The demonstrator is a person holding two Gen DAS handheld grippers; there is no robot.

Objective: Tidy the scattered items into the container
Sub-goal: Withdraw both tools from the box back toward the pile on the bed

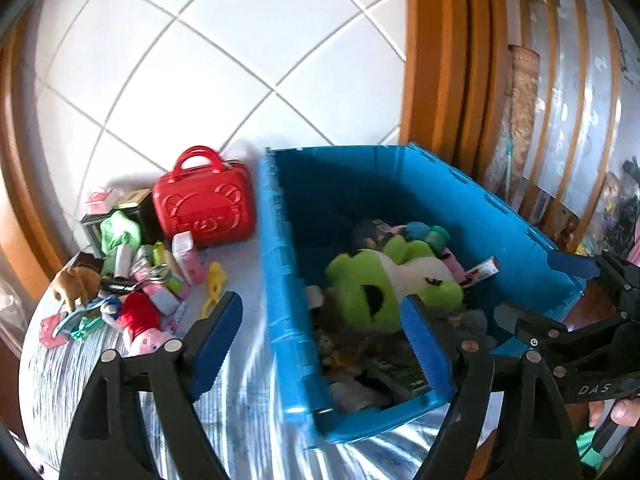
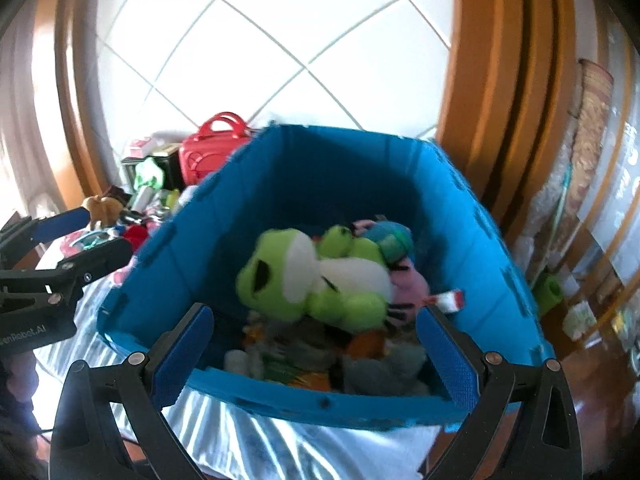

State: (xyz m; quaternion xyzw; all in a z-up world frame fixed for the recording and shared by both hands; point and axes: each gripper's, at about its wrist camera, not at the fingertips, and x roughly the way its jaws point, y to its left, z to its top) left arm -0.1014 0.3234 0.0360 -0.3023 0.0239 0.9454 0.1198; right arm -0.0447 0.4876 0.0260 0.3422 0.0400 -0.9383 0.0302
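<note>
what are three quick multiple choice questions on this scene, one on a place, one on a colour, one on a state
1. Where is the green frog plush?
A. inside the blue crate
B. beside the red case
C. on the floor

2. What colour is the small case with handles?
A. yellow
B. red
C. black

3. How do the left gripper's jaws stand?
A. clamped on the frog
B. shut with nothing between them
C. open, holding nothing

Answers:
1 A: the frog lies on top of the other toys within the blue crate's walls.
2 B: the case standing left of the crate is bright red.
3 C: both blue pads are wide apart and nothing is pressed between them.
</note>
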